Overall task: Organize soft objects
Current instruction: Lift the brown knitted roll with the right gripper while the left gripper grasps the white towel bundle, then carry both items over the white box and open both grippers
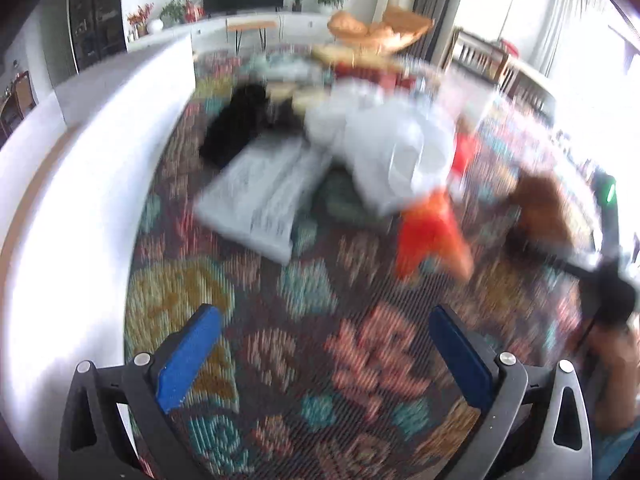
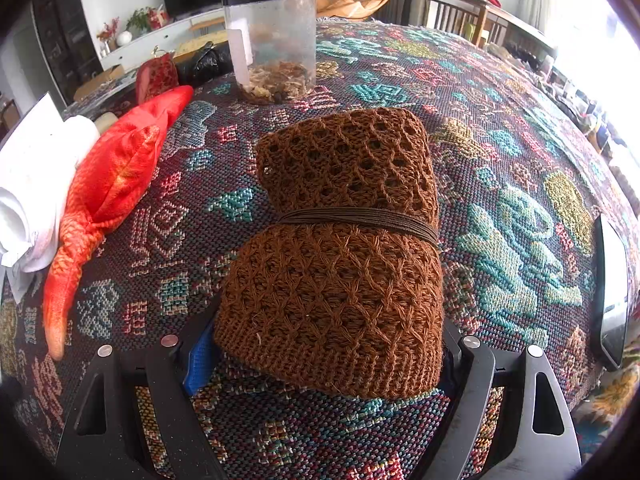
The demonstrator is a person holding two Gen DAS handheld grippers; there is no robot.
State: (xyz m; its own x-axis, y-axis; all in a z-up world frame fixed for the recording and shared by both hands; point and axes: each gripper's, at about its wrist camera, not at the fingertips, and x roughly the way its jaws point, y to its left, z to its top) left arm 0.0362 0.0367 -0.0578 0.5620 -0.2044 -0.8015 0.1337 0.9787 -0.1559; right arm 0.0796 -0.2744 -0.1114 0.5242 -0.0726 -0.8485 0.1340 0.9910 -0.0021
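Note:
My right gripper [image 2: 328,340] is shut on a brown knitted bundle [image 2: 340,280] tied round its middle with cord, which rests on the patterned woven cloth [image 2: 500,140]. The bundle hides most of the fingers. An orange-red plush fish [image 2: 108,184] lies to its left beside white cloth [image 2: 28,192]. The left wrist view is blurred. My left gripper [image 1: 324,316] is open above the woven cloth [image 1: 304,288], with nothing between its blue pads [image 1: 188,356]. Ahead of it lie the plush fish [image 1: 432,232], a white cloth heap [image 1: 384,148], a grey-white folded pack [image 1: 260,196], a black item [image 1: 240,120] and the brown bundle [image 1: 544,208].
A clear plastic jar [image 2: 272,40] with a black lid stands behind the bundle. A red pouch [image 2: 158,74] and a black bag [image 2: 204,64] lie at the back left. A phone [image 2: 610,292] lies at the right edge. A white raised surface [image 1: 80,160] borders the cloth on the left.

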